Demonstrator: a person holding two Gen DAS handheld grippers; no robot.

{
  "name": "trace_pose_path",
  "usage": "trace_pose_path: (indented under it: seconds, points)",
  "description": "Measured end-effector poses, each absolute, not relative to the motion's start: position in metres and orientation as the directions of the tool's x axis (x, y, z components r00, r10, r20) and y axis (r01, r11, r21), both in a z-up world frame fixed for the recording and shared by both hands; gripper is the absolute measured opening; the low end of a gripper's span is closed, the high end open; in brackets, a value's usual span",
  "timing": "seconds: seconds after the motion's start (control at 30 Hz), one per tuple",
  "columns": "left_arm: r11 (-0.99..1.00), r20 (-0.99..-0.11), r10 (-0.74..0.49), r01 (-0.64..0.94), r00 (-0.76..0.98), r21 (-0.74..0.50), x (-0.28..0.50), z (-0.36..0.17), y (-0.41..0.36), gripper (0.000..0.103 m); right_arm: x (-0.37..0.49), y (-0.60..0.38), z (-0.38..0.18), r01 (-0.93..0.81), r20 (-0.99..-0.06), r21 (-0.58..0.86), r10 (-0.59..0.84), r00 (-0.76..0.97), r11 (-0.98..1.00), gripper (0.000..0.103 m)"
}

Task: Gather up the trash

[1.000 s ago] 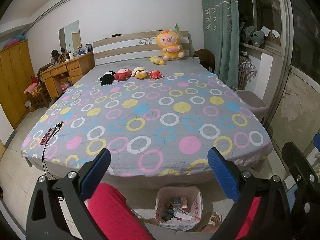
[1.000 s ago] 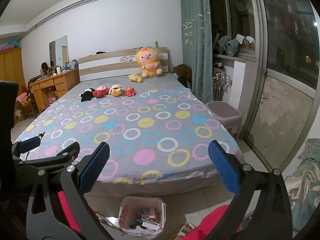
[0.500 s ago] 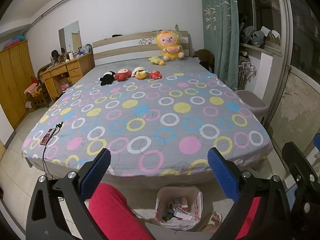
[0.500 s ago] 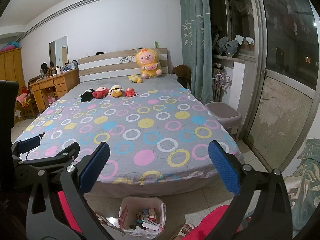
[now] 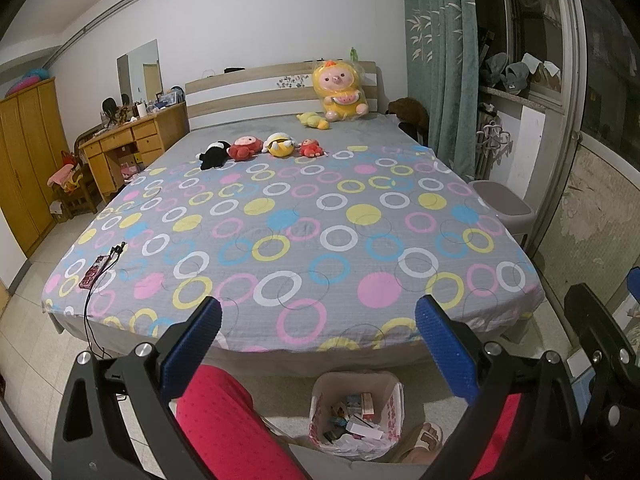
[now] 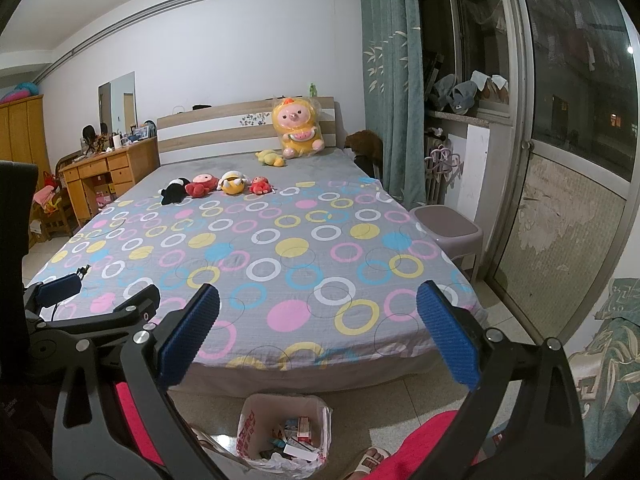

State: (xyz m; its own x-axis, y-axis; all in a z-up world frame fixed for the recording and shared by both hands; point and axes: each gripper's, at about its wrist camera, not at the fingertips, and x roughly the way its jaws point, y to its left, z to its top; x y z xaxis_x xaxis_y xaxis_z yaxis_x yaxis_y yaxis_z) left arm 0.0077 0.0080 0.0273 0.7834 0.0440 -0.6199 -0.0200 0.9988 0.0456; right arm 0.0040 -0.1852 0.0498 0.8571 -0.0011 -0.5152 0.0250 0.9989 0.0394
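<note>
A white bag-lined trash bin (image 5: 357,414) (image 6: 285,428) stands on the floor at the foot of the bed, holding several small boxes and papers. My left gripper (image 5: 318,338) hovers above and in front of it, open, with nothing between its blue pads. My right gripper (image 6: 318,334) is held level beside it, open and empty as well. The left gripper's arm (image 6: 96,320) shows at the left of the right wrist view. The bed (image 5: 304,236) has a grey sheet with coloured circles.
Small plush toys (image 5: 260,148) lie in a row mid-bed, and a big yellow plush (image 5: 340,94) leans on the headboard. A pink power strip with cable (image 5: 94,272) lies at the bed's left corner. A stool (image 6: 448,228) stands right of the bed. The person's red-clad legs (image 5: 228,420) and sandalled foot (image 5: 424,438) flank the bin.
</note>
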Motion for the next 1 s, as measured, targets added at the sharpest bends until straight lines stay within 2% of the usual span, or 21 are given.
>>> trace_pose_path:
  seconds: [1.0]
  points:
    - [0.998,-0.623,0.038,-0.005,0.781,0.055,0.0082,0.032,0.0054,0.095,0.0016,-0.1856,0.0502,0.021,-0.513,0.039,0.002,0.858,0.999,0.096]
